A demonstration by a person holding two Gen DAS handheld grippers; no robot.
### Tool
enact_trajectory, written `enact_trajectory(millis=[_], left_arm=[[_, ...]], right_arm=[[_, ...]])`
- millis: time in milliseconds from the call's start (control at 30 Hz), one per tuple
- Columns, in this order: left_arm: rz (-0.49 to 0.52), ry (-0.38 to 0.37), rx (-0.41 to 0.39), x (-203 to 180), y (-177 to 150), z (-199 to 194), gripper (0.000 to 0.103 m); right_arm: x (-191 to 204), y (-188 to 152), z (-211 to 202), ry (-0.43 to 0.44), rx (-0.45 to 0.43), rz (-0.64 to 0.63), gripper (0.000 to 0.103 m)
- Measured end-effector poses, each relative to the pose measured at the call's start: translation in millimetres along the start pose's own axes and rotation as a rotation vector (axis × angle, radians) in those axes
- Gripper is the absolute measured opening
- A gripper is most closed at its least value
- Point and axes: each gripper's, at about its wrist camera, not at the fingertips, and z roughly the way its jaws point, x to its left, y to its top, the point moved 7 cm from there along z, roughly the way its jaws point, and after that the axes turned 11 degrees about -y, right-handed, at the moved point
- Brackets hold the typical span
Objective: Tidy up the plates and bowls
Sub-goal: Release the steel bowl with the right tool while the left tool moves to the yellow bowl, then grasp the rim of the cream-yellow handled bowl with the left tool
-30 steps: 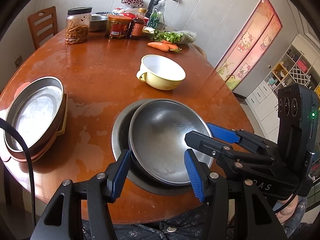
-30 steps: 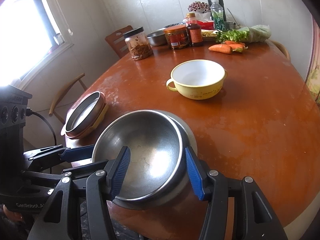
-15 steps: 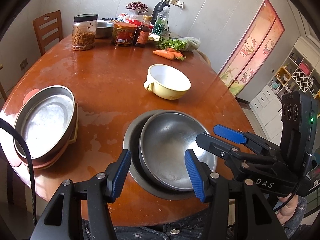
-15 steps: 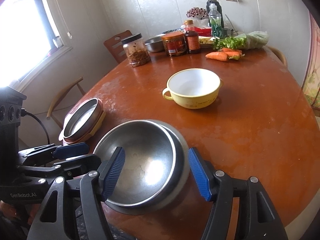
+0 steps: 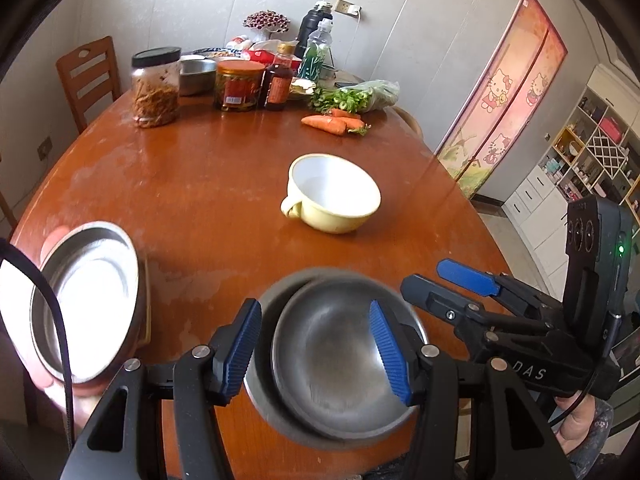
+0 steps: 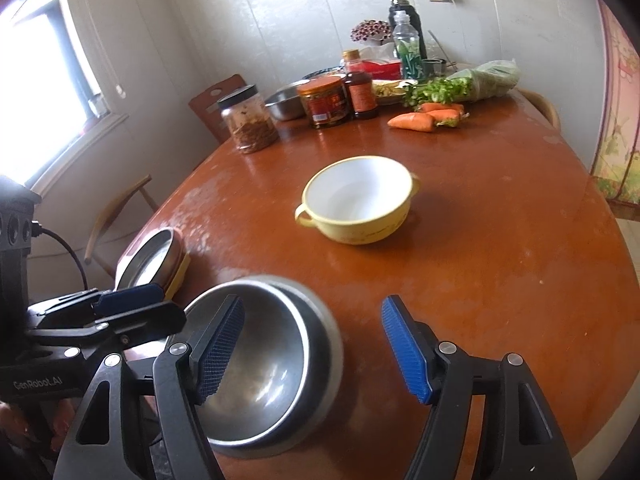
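Note:
A steel bowl (image 5: pixel 336 356) sits nested in a wider steel bowl (image 5: pixel 264 304) at the table's near edge; both show in the right wrist view (image 6: pixel 256 368). A yellow handled bowl (image 5: pixel 334 194) (image 6: pixel 360 200) stands mid-table. A steel dish on a brown plate (image 5: pixel 86 304) (image 6: pixel 154 254) sits at the left edge. My left gripper (image 5: pixel 316 346) is open and empty above the nested bowls. My right gripper (image 6: pixel 314 350) is open and empty, just right of them.
Jars, bottles, a steel basin (image 5: pixel 196 76), carrots (image 5: pixel 332 122) and greens crowd the far side of the round wooden table (image 5: pixel 200 184). Wooden chairs (image 5: pixel 88 76) stand behind on the left. The right gripper's body (image 5: pixel 520 320) is at the near right.
Both grippers have pulled back and up from the nested steel bowls, which now look smaller and lower in view. The right gripper has shifted right. Both stay open.

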Motion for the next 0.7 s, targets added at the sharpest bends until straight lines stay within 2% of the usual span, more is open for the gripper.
enact_trajectory(millis=[133,367,467,533,700], left_arm=[[0.016,0.003,0.008,-3,19,11,0.056],[0.051,0.024,0.033,-3,63,46,0.056],[0.052,0.003,0.061,-1,81,65,0.056],[0.054,0.012,0.089,3,91,80,0.056],[0.064,0.054,0.103,15,116,111,0.056]], right_arm=[[-12,11,6,-0.017,-0.007,0.024,0.078],[-28,23,25,-0.021,0.012,0.055,0.079],[-27,25,36,-0.005,0.032,0.056,0.079],[-27,26,44,0.000,0.044,0.057,0.079],[-27,34,62,0.019,0.068,0.066,0.079]])
